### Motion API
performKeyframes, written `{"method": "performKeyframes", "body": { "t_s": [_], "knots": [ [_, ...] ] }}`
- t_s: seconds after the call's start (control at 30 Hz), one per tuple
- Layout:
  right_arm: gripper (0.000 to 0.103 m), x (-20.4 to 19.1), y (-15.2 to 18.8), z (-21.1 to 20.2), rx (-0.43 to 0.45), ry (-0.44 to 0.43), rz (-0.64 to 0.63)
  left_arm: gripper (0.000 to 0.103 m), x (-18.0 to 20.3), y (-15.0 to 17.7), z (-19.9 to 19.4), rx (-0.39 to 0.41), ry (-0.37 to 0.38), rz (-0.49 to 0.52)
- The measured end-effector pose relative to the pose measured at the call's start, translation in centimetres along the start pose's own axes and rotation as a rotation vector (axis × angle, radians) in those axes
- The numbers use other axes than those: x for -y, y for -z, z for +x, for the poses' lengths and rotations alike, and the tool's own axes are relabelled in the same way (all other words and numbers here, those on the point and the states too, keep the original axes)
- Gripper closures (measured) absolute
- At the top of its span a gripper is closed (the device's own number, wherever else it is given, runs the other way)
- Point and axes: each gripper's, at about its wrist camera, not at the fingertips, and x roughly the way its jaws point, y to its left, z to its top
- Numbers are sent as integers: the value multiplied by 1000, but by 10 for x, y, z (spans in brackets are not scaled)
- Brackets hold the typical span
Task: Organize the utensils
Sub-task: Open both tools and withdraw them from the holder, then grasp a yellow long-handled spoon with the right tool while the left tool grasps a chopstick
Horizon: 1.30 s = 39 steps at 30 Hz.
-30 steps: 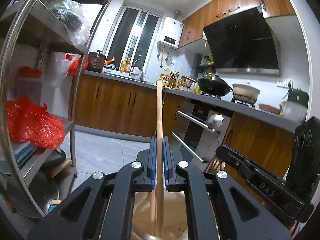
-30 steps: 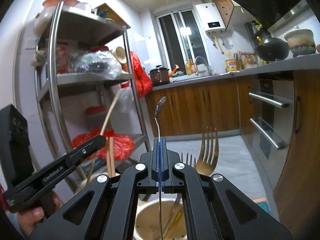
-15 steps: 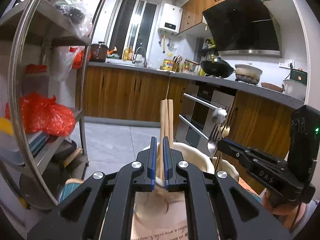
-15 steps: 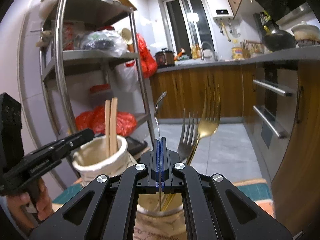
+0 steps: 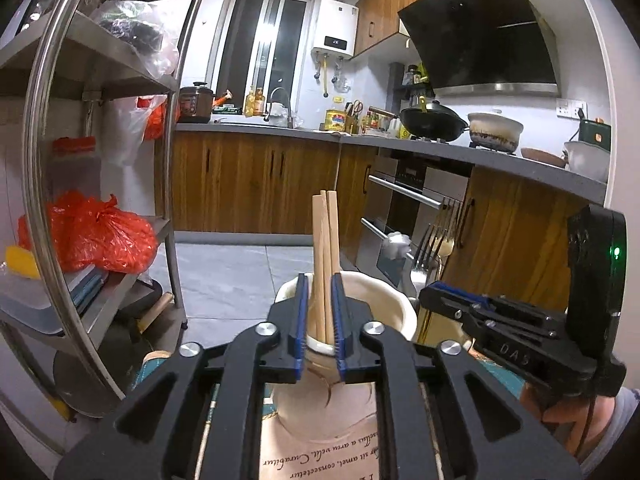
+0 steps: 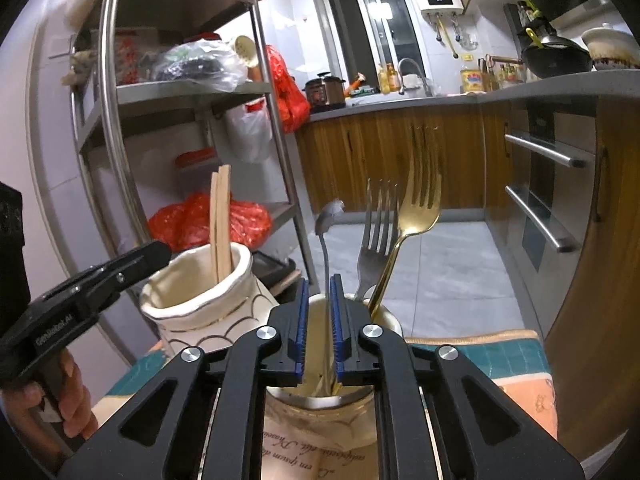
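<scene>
Two wooden chopsticks (image 5: 325, 240) stand in a cream ceramic jar (image 5: 396, 312). They pass between the jaws of my left gripper (image 5: 318, 280), which are opening, with a gap showing beside the sticks. In the right wrist view a silver spoon (image 6: 325, 232) stands handle-down in a metal-rimmed cup (image 6: 386, 316). It runs between the jaws of my right gripper (image 6: 319, 284), which are opening too and no longer pinch it. A silver fork (image 6: 374, 236) and a gold fork (image 6: 420, 204) lean in the same cup. The jar (image 6: 200, 304) sits to the cup's left.
Both containers rest on a printed cloth (image 6: 320, 464) over a teal-edged mat (image 6: 512, 356). A steel shelf rack (image 5: 40, 160) with a red bag (image 5: 100, 236) stands on the left. Wooden cabinets and an oven (image 6: 552, 200) lie to the right, with grey floor tiles beyond.
Both grippers came down, and the chopsticks sank into the jar while the spoon sank into the cup. Both pairs of jaws, pinched tight earlier, now stand slightly apart.
</scene>
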Motion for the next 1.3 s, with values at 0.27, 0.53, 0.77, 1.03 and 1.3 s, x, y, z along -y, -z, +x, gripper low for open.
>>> {"method": "performKeyframes", "body": {
  "t_s": [0.27,0.53,0.77,1.03,1.3],
  "knots": [
    [78,6,-2,-36,31,15,20,79,-1,-2,-20,-8,3,0],
    [46,16,1,-100,92,35,54,63,5,-6,-51,10,35,-1],
    [19,18,9,-126,92,13,72,55,16,-4,-66,1,61,0],
    [6,21,11,-140,107,57,60,28,27,-2,-81,-3,52,23],
    [5,32,12,-152,119,104,79,10,27,3,-87,-25,43,16]
  ]
}}
